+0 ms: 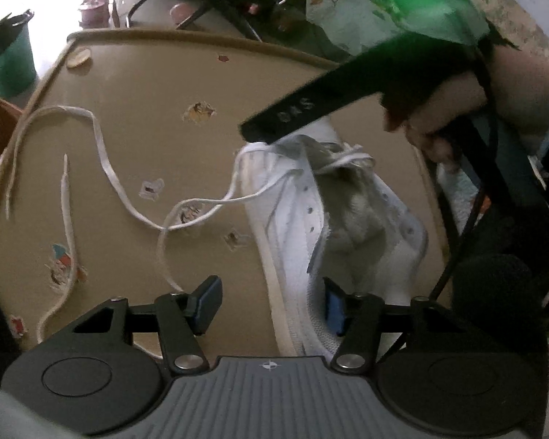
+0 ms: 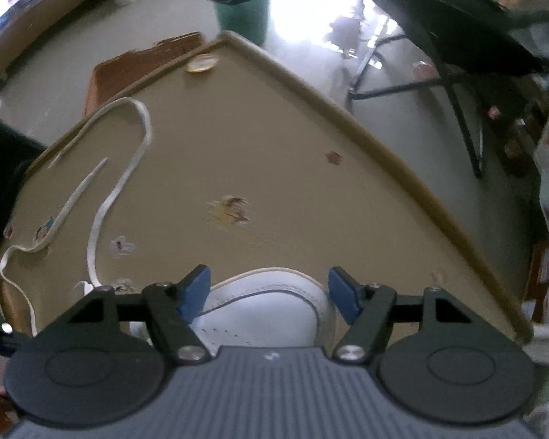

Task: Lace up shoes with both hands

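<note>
On tan table (image 1: 135, 84), mid-lacing: white shoe (image 1: 292, 219) centre-right, lace (image 1: 102, 161) trailing left.
L gripper (image 1: 272, 307) spread, empty, by heel; R gripper (image 2: 269, 294) spread over toe, empty. Next: grab a loose lace end, thread free eyelet.

Shoe (image 1: 333, 219) on tray (image 1: 274, 84) — lace (image 1: 102, 161) trailing left

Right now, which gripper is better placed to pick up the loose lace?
Left, probably. The left gripper is open beside the shoe, with the lace running to its left finger. The right gripper hovers open over the toe, lace off to its side.
</note>
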Demonstrator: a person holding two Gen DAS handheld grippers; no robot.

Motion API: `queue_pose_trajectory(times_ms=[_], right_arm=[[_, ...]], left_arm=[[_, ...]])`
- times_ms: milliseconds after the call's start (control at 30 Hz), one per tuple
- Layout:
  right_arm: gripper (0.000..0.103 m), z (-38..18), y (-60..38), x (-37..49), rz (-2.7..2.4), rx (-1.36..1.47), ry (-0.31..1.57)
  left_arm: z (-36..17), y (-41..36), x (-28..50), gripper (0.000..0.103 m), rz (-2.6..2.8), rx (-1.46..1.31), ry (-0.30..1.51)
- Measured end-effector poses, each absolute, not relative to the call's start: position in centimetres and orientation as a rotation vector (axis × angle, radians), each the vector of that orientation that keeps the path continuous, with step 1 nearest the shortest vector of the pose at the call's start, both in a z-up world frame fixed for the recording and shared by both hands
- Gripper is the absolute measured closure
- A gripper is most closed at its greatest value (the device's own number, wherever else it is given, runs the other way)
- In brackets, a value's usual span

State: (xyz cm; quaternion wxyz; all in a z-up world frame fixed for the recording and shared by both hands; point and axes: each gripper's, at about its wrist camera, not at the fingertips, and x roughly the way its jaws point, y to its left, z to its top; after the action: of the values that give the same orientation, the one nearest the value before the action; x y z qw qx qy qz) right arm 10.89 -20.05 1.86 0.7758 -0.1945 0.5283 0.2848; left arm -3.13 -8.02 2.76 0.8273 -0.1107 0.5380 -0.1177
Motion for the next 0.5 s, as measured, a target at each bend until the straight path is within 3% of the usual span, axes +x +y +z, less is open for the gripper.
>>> queue_pose_trajectory(times_ms=[500], right_arm=[[0.033, 0.9, -27.6, 9.1, 0.439, -0.192, 1.154]], left_arm=[[4.0, -6.1, 0.4, 0.042, -0.101, -0.102, 1.169]])
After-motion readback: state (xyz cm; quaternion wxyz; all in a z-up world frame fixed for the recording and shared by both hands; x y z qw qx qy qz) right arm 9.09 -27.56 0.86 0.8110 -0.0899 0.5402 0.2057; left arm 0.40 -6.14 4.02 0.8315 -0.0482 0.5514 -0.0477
